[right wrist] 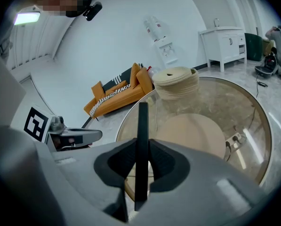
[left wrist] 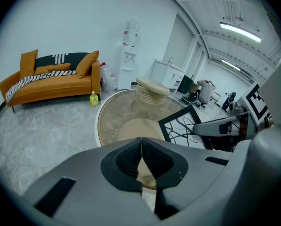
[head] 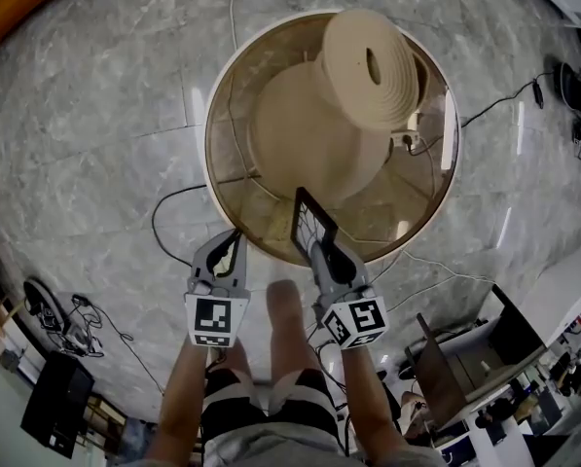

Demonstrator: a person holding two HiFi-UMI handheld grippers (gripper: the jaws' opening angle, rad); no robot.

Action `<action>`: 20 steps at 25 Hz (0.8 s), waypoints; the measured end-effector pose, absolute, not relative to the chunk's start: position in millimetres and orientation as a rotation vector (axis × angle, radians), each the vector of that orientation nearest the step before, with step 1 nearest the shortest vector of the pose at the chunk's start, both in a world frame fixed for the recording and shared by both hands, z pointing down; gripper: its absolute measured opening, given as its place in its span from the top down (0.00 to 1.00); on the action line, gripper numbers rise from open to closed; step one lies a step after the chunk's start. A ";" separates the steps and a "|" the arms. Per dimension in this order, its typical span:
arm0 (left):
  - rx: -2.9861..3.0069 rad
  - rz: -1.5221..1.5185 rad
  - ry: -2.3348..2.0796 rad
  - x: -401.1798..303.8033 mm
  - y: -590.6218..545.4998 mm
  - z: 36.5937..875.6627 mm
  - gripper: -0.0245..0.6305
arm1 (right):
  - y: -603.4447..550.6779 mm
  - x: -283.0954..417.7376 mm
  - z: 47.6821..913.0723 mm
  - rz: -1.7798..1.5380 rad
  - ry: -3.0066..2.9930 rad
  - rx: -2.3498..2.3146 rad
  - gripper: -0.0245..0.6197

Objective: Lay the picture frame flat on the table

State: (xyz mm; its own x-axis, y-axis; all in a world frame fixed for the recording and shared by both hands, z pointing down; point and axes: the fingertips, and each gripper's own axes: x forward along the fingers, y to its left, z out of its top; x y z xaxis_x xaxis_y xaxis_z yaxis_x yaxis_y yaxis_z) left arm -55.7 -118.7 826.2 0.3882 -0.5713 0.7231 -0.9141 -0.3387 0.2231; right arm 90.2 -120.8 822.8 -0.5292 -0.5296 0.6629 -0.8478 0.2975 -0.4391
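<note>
**Right gripper (head: 319,246) pinching the picture frame (head: 309,224) on edge, not laid down yet**

Right gripper's jaws are clamped on the thin black border of the picture frame, low on one side. In the right gripper view the frame (right wrist: 141,140) is a skinny black strip standing straight up between the pads. It's upright over the near edge of the round glass worktop (head: 208,144), and I can't tell whether its bottom is touching the glass. Left gripper (head: 227,251) is just beside it with the jaws pressed together on nothing. From its view the frame (left wrist: 185,126) shows a white face with black swirly lines.

My guess on handling:
- It's flat, stiff and probably pretty light, so one gripper should carry it fine.
- The border looks smooth and narrow, so with a pinch this low I'd expect it to want to swivel in the pads once it gets tipped over.
- There may be a glazed front, and it's going onto a glass worktop, so ease it down rather than drop it.
- The border is the place to hold, not the face. The free gripper could steady the top edge as it goes over.

There's bare glass at the near edge. The beige ribbed stack (head: 368,61) at the far edge is well apart from it.
</note>
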 end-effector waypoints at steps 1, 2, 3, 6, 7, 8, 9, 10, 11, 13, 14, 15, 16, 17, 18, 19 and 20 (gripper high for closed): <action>2.035 0.720 -1.266 -54.6 -118.3 828.1 0.93 | -122.9 90.9 824.2 1.123 -2.180 1.242 0.85; 2.038 0.724 -1.262 -53.5 -118.1 830.0 0.93 | -125.5 91.6 825.8 1.139 -2.181 1.252 0.85; 2.039 0.729 -1.258 -52.2 -117.7 831.7 0.93 | -127.9 92.3 827.4 1.153 -2.182 1.261 0.85; 2.035 0.736 -1.245 -48.1 -115.5 834.5 0.93 | -132.2 94.8 831.2 1.178 -2.184 1.273 0.85; 2.034 0.738 -1.243 -47.0 -114.9 834.8 0.93 | -133.3 95.8 832.1 1.182 -2.182 1.278 0.85; 2.033 0.740 -1.241 -45.8 -114.5 835.1 0.93 | -134.3 97.0 833.0 1.185 -2.179 1.285 0.85; 2.033 0.742 -1.240 -44.2 -114.0 835.3 0.93 | -134.9 98.6 834.0 1.190 -2.175 1.292 0.85; 2.033 0.744 -1.237 -42.5 -113.6 835.6 0.93 | -135.0 100.1 835.0 1.194 -2.171 1.299 0.85; 2.034 0.747 -1.235 -40.9 -113.4 835.8 0.93 | -134.8 101.6 836.3 1.197 -2.165 1.304 0.84; 2.035 0.751 -1.232 -38.1 -113.7 836.7 0.93 | -133.7 104.4 840.4 1.185 -2.148 1.310 0.84; 2.035 0.753 -1.230 -36.5 -113.8 837.1 0.93 | -132.7 106.3 842.9 1.169 -2.137 1.311 0.85; 2.036 0.754 -1.228 -34.6 -113.7 837.3 0.93 | -131.6 108.7 845.0 1.153 -2.129 1.312 0.85; 2.038 0.756 -1.226 -32.3 -113.6 837.4 0.93 | -130.7 111.4 846.7 1.144 -2.125 1.314 0.85; 2.041 0.758 -1.223 -29.9 -113.4 837.6 0.93 | -130.4 114.4 848.4 1.144 -2.121 1.319 0.85; 2.043 0.761 -1.219 -27.8 -113.3 838.1 0.93 | -130.5 117.5 850.5 1.146 -2.116 1.328 0.85; 2.046 0.764 -1.215 -26.2 -113.2 838.8 0.93 | -130.8 120.3 853.0 1.147 -2.109 1.337 0.85; 2.048 0.766 -1.211 -25.0 -112.9 839.3 0.93 | -131.1 122.7 855.3 1.147 -2.102 1.344 0.85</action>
State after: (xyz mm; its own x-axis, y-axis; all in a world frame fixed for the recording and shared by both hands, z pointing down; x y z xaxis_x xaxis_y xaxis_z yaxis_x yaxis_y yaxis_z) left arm -25.0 -112.9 839.3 0.4080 -0.5313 0.7425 -0.8985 -0.3779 0.2233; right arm 122.7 -131.1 855.3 -0.4621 -0.5595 0.6881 -0.8814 0.2041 -0.4259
